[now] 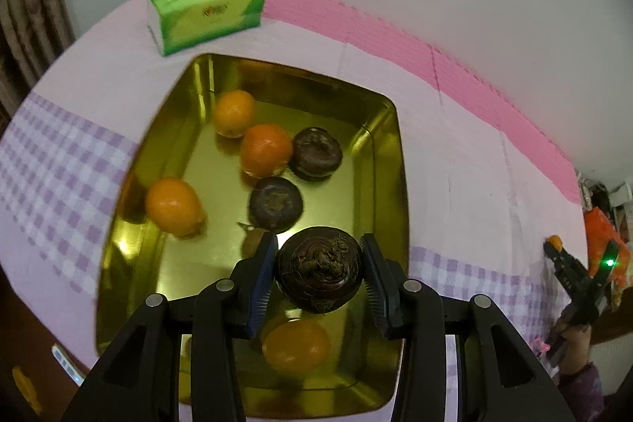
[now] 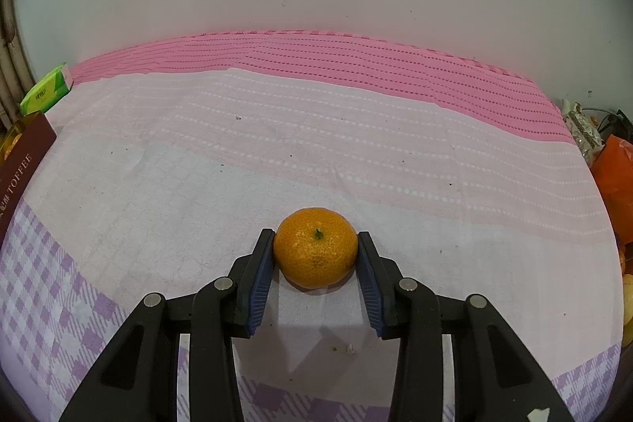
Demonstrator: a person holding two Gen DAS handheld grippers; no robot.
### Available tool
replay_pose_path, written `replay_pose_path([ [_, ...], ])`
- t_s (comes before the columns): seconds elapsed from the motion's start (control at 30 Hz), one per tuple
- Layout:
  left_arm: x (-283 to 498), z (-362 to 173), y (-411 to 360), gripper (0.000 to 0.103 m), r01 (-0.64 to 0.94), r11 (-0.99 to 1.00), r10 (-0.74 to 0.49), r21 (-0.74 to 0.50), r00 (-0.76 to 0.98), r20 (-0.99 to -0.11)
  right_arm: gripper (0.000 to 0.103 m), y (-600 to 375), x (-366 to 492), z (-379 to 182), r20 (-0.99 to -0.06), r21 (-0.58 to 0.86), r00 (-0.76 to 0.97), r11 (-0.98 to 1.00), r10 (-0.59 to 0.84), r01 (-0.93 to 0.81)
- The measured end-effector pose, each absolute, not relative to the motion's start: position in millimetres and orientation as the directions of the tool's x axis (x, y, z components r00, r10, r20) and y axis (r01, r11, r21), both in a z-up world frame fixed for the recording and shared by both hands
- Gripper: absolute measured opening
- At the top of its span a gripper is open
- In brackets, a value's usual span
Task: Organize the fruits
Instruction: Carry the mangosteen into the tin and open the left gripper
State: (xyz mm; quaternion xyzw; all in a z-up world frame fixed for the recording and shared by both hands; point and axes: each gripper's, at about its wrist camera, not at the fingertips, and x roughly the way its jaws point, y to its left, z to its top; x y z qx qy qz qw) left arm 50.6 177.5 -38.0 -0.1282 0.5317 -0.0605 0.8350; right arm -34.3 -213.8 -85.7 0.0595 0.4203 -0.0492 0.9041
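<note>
Dark round fruit [image 1: 318,269] clamped between the narrowed pads of the left gripper [image 1: 318,263], hanging over the near end of the gold tray [image 1: 399,161], which already holds oranges and two more dark fruits. Tangerine [image 2: 315,247] on the cloth [image 2: 316,145] toward its near edge, pinched by the right gripper [image 2: 315,252], pads against both sides. Step in hand looks like the drop-off: lower into a free spot and release; tangerine follows.
</note>
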Motion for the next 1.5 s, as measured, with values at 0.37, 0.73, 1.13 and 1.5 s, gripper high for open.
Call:
replay_pose_path([
  [0.37, 59, -48, 160, 0.043, -0.011, 0.968, -0.223, -0.25, 0.412, -0.884, 0.037, -214, -34, -86, -0.766, 0.067, 0.642, 0.988, -0.038, 0.139],
  [0.73, 63, -57, 155, 0.043, 0.004, 0.97, -0.224, -0.242, 0.39, -0.893, 0.037, -214, -34, -85, -0.766, 0.068, 0.642, 0.988, -0.038, 0.139],
  [1.13, 62, -58, 150, 0.043, 0.016, 0.974, -0.213, -0.224, 0.381, -0.9, 0.037, -213, -34, -85, -0.766, 0.067, 0.641, 0.988, -0.038, 0.139],
  [1.5, 45, -32, 147, 0.048, 0.02, 0.977, -0.199, -0.21, 0.414, -0.888, 0.037, -214, -34, -85, -0.766, 0.066, 0.641, 0.988, -0.039, 0.14],
])
